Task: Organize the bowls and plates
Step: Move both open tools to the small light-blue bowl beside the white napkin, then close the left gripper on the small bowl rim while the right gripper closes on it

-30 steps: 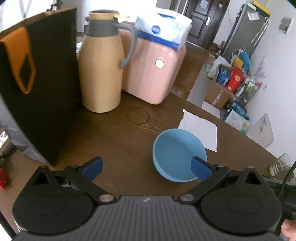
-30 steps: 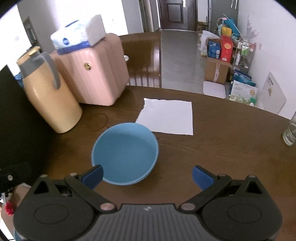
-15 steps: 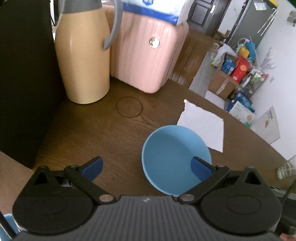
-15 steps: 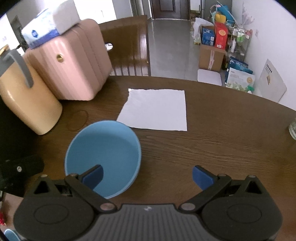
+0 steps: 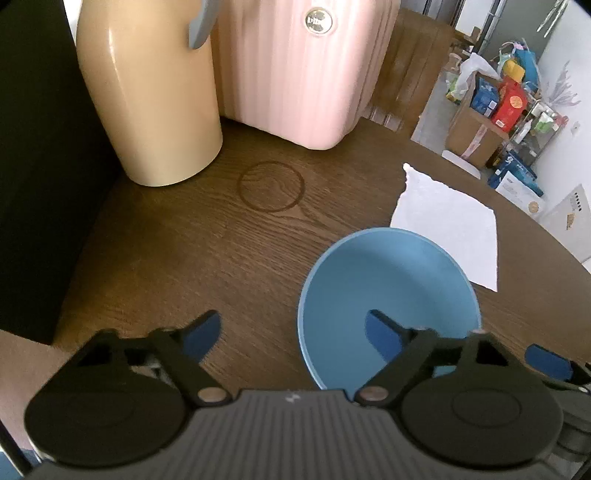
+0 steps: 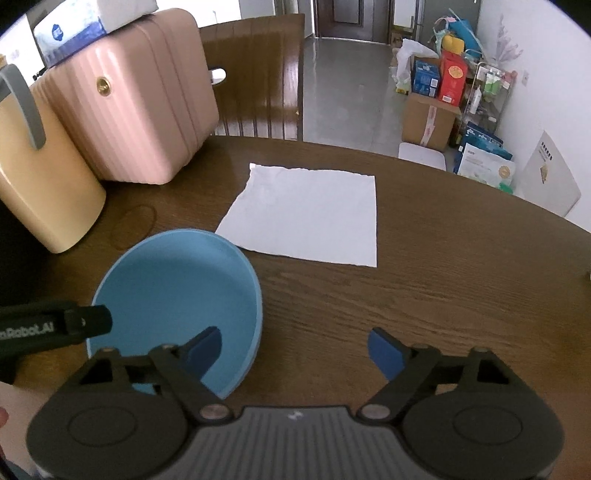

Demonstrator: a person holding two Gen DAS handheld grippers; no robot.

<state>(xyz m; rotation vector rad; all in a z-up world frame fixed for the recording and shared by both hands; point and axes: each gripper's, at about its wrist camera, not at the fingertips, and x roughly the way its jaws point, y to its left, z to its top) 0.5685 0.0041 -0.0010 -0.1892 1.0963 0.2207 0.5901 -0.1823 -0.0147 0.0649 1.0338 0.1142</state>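
- Both of my grippers straddle the rim of the blue bowl (image 5: 388,288): the left gripper (image 5: 293,334) has one blue pad inside the bowl on its near left side and the other pad outside over bare wood, and the right gripper (image 6: 295,347) does the same on the bowl's near right side.
- Their jaws have just been closing in, with the bowl's wall between the pads of each, though neither pair presses on it (I see clear gaps on both sides), so both remain released.
- That bowl sits upright and empty on the brown wooden table (image 6: 443,295), near its front edge.
- Just beyond the bowl lies a white paper sheet (image 6: 310,214), flat on the wood, close to the rim; whether they touch I cannot tell.
- Farther back on the left stands a tan jug (image 5: 147,92) with a grey handle, and beside it a ribbed pink case (image 5: 295,74), with a tissue pack (image 6: 70,26) on top.
- A dark ring mark (image 5: 271,186) shows on the wood in front of those two.
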